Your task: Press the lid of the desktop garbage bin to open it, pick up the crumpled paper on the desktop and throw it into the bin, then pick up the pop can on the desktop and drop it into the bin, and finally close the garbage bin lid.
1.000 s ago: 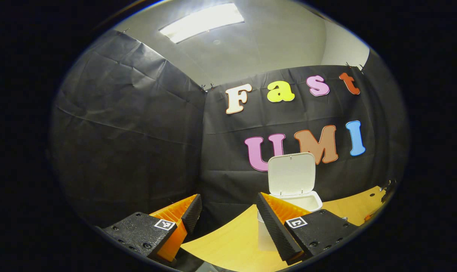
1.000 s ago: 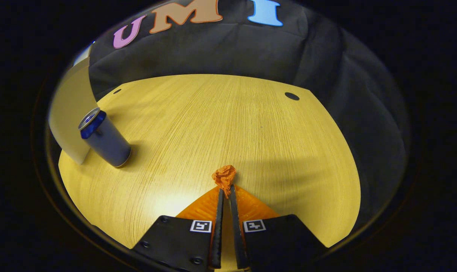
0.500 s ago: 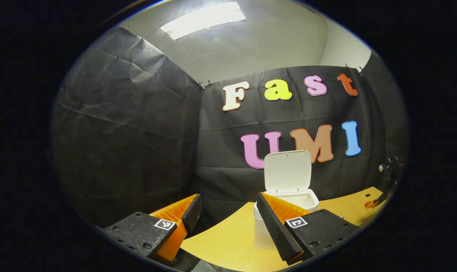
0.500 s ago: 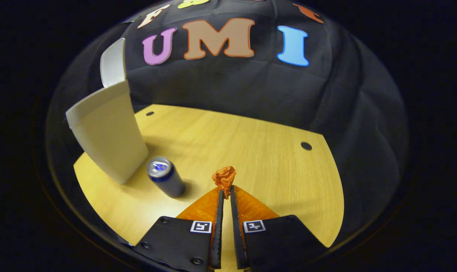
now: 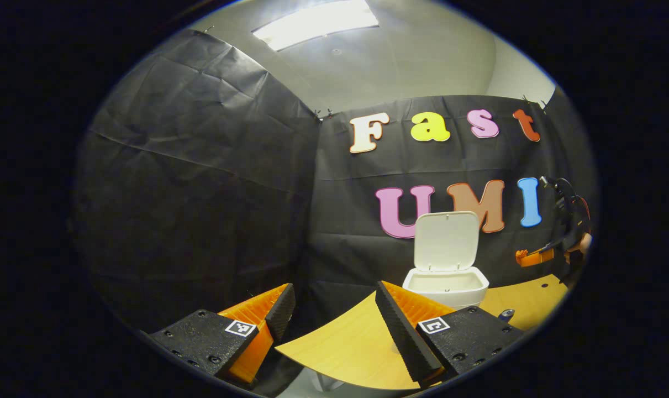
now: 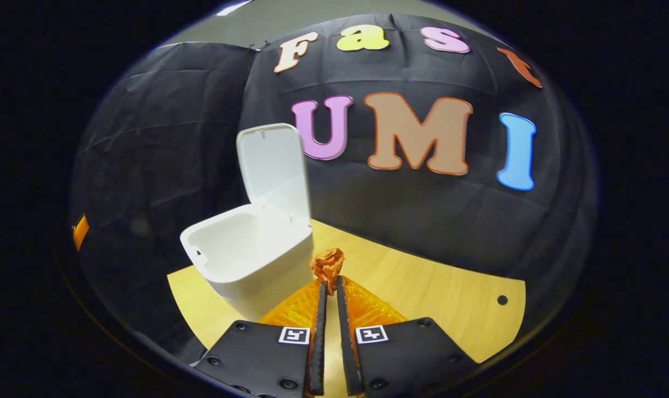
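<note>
1. Lifted off the table [image 6: 422, 287] since the earlier frame, the right gripper [image 6: 328, 284] now rides high beside the bin [image 6: 251, 260] – jaws clamped on the crumpled paper [image 6: 327, 264]
2. Lid [image 6: 273, 168] stands open; the left gripper [image 5: 331, 312] idles, jaws apart
3. Paper step under way – next, carry it over the bin's mouth and release

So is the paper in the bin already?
No, the crumpled paper is pinched in the right gripper, beside the open bin.

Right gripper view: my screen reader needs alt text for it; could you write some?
The right gripper pinches crumpled orange paper beside the white desktop bin, whose lid stands open. A wooden table and black cloth wall lie behind.
</note>
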The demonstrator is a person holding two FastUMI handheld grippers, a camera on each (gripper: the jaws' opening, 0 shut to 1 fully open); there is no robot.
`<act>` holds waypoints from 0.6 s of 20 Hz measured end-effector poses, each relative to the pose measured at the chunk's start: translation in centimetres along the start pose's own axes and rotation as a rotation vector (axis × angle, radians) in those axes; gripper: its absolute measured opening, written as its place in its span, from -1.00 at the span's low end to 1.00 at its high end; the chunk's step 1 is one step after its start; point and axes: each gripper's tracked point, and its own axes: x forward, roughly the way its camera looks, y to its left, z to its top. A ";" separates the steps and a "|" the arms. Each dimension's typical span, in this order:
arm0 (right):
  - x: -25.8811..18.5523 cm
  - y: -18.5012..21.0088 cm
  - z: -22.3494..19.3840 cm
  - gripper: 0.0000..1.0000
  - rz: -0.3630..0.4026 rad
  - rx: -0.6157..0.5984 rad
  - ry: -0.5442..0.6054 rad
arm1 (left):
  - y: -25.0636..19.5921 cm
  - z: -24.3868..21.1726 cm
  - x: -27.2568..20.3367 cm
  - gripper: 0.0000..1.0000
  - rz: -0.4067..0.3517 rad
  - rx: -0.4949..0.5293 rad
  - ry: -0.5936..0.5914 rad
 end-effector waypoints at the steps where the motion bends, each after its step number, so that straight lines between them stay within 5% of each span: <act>1: 0.9 1.2 0.8 -0.68 0.016 -0.014 0.003 | 1.5 -0.2 -0.8 0.82 0.034 0.001 0.006; 10: 7.0 10.3 3.3 -0.68 0.126 -0.095 0.015 | 11.7 -0.4 -6.7 0.82 0.314 0.057 0.039; 12: 7.8 11.2 2.7 -0.45 0.137 -0.107 0.036 | 12.4 -0.3 -7.5 0.82 0.334 0.053 0.037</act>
